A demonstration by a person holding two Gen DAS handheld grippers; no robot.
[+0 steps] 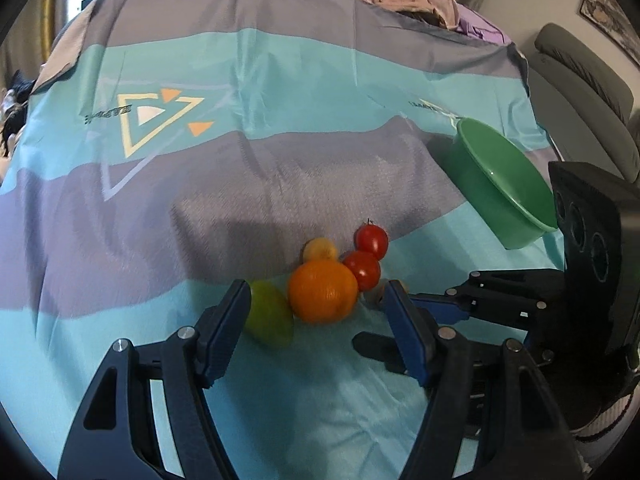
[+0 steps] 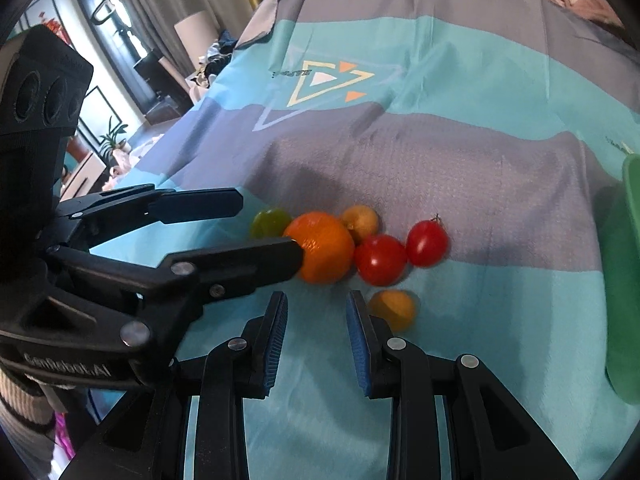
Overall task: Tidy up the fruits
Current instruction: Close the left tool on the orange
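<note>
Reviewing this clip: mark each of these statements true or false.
1. The orange lies in the green bowl. False: it lies on the cloth among the other fruit.
2. Two red tomatoes lie touching, one against the orange. True.
3. The left gripper holds the orange. False: its fingers stand open and grip nothing.
4. Nothing lies between the right gripper fingers. True.

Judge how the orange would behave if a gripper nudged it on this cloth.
The orange is round, so it would probably roll. It touches a red tomato and a green fruit, likely jostling both. The soft, wrinkled cloth may slow it.
</note>
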